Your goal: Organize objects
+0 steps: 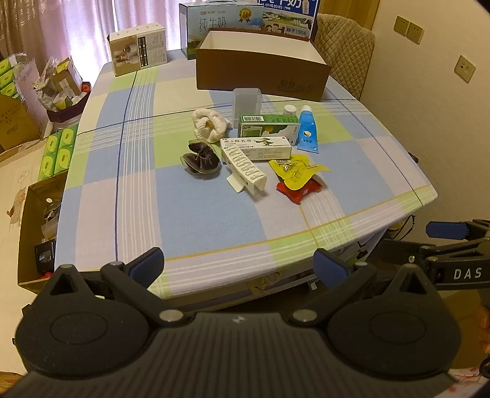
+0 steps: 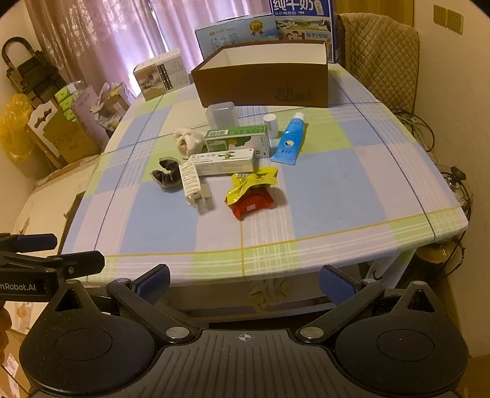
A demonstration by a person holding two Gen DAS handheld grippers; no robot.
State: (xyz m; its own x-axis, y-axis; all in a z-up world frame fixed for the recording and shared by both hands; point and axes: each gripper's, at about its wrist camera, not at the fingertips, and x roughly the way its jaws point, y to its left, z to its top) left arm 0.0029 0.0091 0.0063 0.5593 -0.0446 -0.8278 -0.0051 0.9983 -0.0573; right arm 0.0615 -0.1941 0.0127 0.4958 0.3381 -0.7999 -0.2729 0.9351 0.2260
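I cannot see inside the brown box point(image 1: 263, 72); its front wall hides the floor. The small white bottle point(image 2: 270, 122) is half covered by the green carton point(image 2: 237, 139). The red packet point(image 1: 298, 188) lies mostly under the yellow one point(image 1: 295, 171). Print on the white carton point(image 1: 260, 148) is too small for me to read. The milk cartons point(image 1: 288, 13) are cut off by the top edge.

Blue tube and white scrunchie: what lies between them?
In the left wrist view, the green box lies between the blue tube and the white scrunchie, with the clear container just behind that line.
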